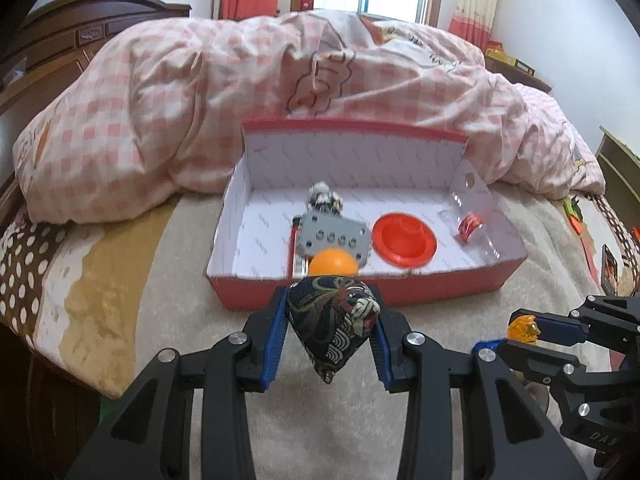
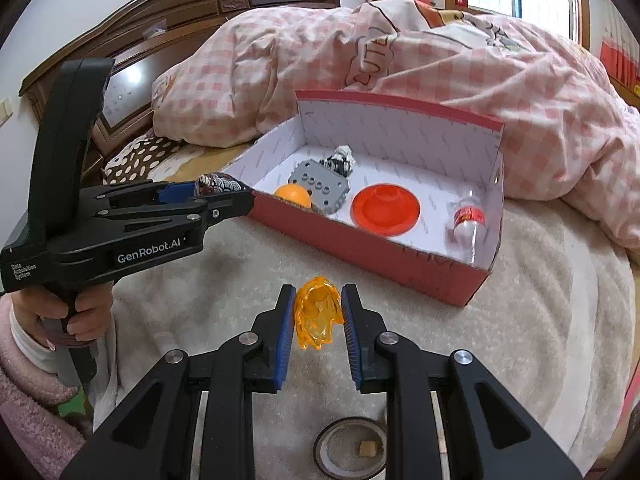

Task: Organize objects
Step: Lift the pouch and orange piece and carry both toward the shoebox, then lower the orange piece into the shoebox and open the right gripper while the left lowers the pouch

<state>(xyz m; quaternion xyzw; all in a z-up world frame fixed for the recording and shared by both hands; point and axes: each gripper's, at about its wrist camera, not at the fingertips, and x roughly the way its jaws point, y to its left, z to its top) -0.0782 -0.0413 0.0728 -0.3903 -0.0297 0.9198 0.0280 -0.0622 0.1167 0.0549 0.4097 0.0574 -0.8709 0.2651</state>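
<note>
Both grippers are loaded. My left gripper (image 1: pixel 332 336) pinches a dark patterned beanbag (image 1: pixel 334 328) between its blue pads, its point hanging below the jaws; my right gripper (image 2: pixel 319 314) is clamped on a translucent orange flame-shaped toy piece (image 2: pixel 319 312). Both are held clear of the cream blanket (image 2: pixel 520 340) — neither item touches it.

Nearest to me in the right wrist view, a roll of tape (image 2: pixel 351 446) lies flat on the blanket, beneath that gripper. Just beyond the left jaws stands the red shoebox (image 1: pixel 360 290), open-topped with a white lining. Inside it I see an orange ball (image 1: pixel 333 263) against the near wall, a grey studded plate (image 1: pixel 332 237) behind it, a small figure (image 1: pixel 325 197) further back, a red disc (image 1: pixel 405 239) in the middle and a small bottle with a red label (image 1: pixel 471 226) at the right end. Behind the box is a pink checked duvet (image 1: pixel 200 92).

I judge this as the carry step: two items picked up, not yet over the box. Next I need to bring each over the near wall, find a bare patch of floor — between disc and bottle looks free — and then release. The tape probably remains to be collected.
</note>
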